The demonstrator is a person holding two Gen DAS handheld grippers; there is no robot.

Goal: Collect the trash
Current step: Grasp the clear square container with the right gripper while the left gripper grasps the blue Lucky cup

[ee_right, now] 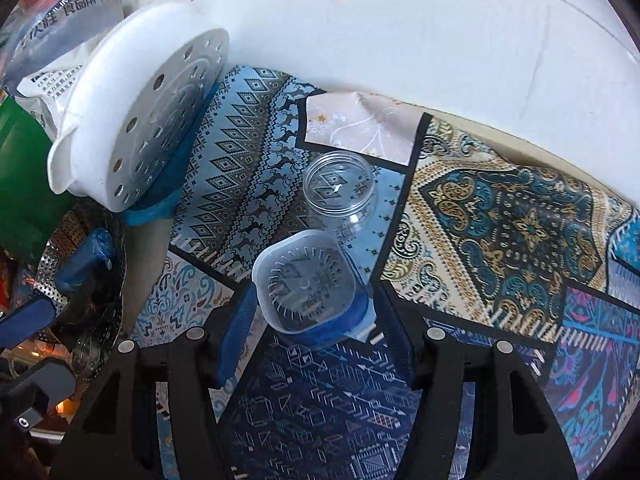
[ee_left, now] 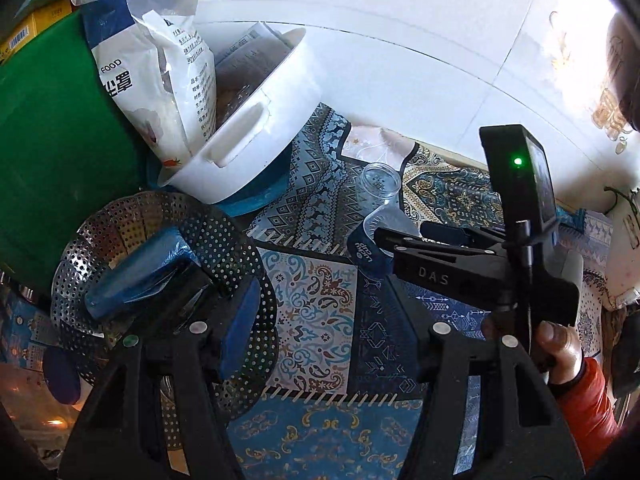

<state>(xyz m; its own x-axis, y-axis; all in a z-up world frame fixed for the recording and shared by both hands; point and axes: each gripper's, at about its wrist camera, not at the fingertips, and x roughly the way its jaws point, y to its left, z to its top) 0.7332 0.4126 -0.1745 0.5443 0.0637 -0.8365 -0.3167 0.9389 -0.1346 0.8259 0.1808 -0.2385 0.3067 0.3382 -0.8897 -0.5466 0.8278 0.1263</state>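
Clear plastic cup (ee_right: 306, 284) sits between your right tool (ee_right: 316, 312)'s spread fingers, jar (ee_right: 340, 188) at 12 o'clock. Left tool (ee_left: 224, 292), also spread, hovers over the steamer (ee_left: 160, 264). Next: squeeze the cup gently.

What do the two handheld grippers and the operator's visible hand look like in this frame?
Both grippers are black plastic with blue finger pads and round silver pivot bolts. The right gripper carries "DAS" lettering, a boxy black module with a green LED and a thin black cable. The left gripper matches. The hand is bare, with an orange-red sleeve.
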